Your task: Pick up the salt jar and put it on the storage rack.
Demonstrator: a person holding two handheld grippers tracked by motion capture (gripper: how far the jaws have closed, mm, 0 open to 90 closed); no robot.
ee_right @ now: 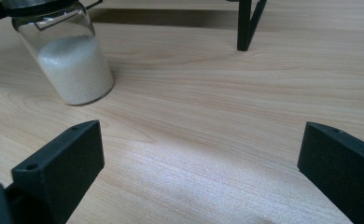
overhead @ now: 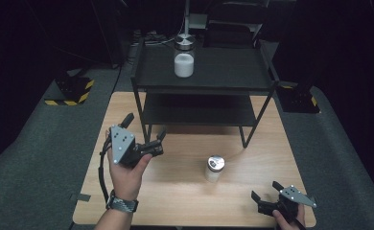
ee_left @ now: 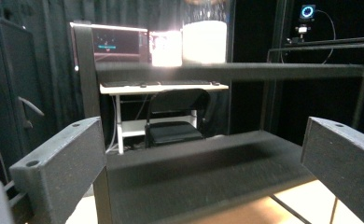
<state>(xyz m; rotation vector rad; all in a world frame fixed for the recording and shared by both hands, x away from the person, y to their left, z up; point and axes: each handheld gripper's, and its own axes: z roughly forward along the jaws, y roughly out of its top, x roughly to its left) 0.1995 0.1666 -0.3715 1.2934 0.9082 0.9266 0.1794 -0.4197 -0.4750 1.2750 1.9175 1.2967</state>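
With both the left gripper point(overhead: 144, 132) and right gripper point(overhead: 264, 190) spread empty, you should square the right one on the table jar point(overhead: 215, 168) before closing.

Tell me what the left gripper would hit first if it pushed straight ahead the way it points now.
Most likely the black rack's lower shelf: in the left gripper view it lies straight ahead between the open fingers of the left gripper. The rack's front left leg stands close to that line, so depth leaves some doubt.
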